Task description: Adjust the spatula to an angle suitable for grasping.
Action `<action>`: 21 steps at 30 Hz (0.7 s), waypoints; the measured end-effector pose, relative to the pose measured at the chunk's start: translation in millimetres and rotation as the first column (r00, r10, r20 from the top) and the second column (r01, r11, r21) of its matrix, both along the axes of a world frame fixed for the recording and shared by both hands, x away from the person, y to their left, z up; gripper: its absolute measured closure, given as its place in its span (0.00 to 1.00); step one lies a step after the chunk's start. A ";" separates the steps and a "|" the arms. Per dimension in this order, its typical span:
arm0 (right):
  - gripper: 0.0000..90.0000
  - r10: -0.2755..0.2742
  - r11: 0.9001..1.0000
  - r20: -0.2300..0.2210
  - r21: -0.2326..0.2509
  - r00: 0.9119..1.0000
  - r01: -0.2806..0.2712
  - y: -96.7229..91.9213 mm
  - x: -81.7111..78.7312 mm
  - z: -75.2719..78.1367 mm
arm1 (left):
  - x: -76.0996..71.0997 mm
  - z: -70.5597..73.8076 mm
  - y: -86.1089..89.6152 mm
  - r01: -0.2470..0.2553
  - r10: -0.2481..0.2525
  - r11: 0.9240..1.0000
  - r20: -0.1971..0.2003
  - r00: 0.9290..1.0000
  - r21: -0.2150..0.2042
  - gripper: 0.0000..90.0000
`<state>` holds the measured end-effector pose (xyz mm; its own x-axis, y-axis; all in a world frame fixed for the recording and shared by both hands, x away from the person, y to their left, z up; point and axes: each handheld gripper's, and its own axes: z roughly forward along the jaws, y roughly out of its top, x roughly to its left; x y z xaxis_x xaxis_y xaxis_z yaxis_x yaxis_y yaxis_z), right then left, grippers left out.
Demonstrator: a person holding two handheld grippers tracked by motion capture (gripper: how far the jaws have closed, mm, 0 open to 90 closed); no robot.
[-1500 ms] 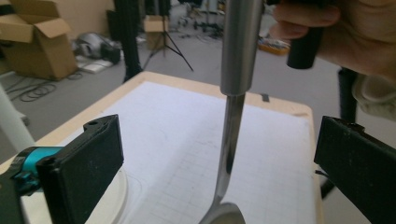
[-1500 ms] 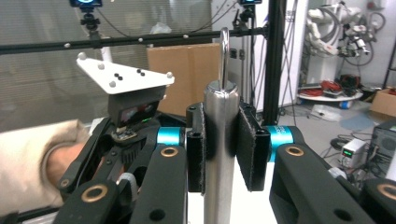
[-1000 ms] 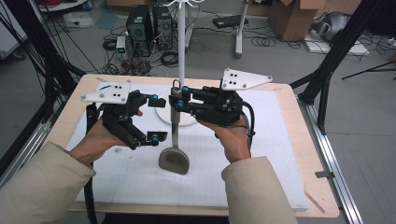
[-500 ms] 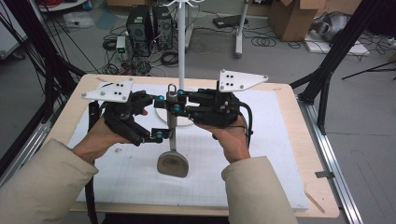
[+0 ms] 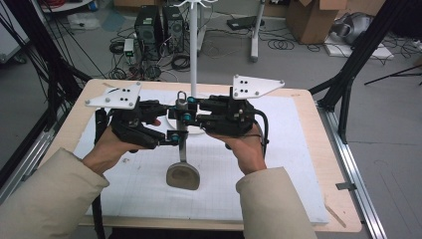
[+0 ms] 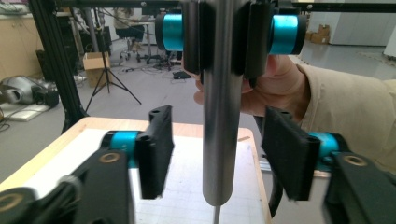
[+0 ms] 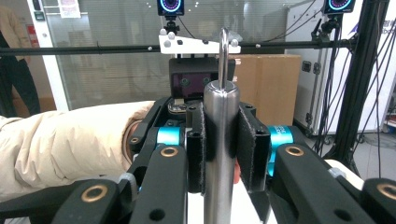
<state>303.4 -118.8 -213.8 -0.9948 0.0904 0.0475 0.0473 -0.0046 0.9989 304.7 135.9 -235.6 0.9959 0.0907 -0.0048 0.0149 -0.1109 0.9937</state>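
A person holds a spatula upright over the middle of the tabletop. Its handle is a smooth, round steel tube with a metal hanging loop at the top. Its flat, rounded, grey-brown blade hangs low over a white gridded mat.

The right gripper clamps the handle near its top, its black padded fingers pressed flat against both sides of the steel.

The left gripper sits lower on the handle. Its fingers have just been closing and stand half open, one on each side of the tube, with a gap on both sides and no contact.

Just behind the spatula stands a thin white pole on a round white base, close to both grippers.

The mat lies bare in front and to the sides. The wooden edges of the tabletop show all round, with black frame rails beyond them. Cables and computer towers crowd the floor behind.
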 end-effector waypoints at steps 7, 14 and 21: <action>0.84 0.011 1.000 0.003 0.001 1.000 -0.011 0.4 -0.7 0.1 | -1.4 0.9 2.0 -0.018 0.018 1.000 0.001 1.000 -0.012 0.63; 0.84 0.015 1.000 0.001 -0.001 1.000 -0.015 1.4 -0.9 -0.1 | -1.9 0.6 2.4 -0.029 0.029 0.999 0.003 1.000 -0.018 0.69; 0.84 0.014 1.000 -0.001 0.007 1.000 -0.014 1.9 -0.3 -0.4 | -2.8 0.7 1.2 -0.023 0.024 0.999 0.008 1.000 -0.032 0.75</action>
